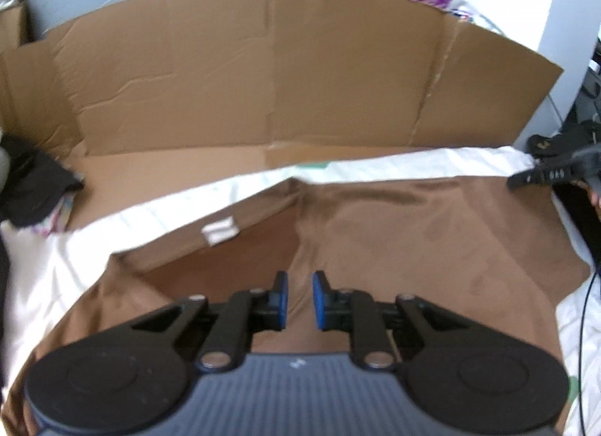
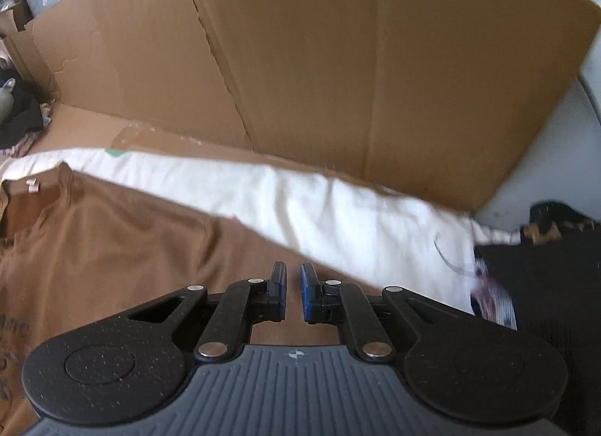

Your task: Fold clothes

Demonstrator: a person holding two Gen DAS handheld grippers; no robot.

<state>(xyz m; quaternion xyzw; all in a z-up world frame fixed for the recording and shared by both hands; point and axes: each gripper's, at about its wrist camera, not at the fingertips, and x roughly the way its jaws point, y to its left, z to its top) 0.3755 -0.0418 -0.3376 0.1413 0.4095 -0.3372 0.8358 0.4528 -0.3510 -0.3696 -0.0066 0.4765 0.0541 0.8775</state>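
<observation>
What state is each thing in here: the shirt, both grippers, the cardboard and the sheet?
Brown shirt: spread flat on the sheet, collar side up, not yet folded.
Left gripper: narrowly open, holding nothing.
Right gripper: narrowly open, holding nothing.
Cardboard: opened out, propped upright behind.
White sheet: laid out, slightly rumpled.
</observation>
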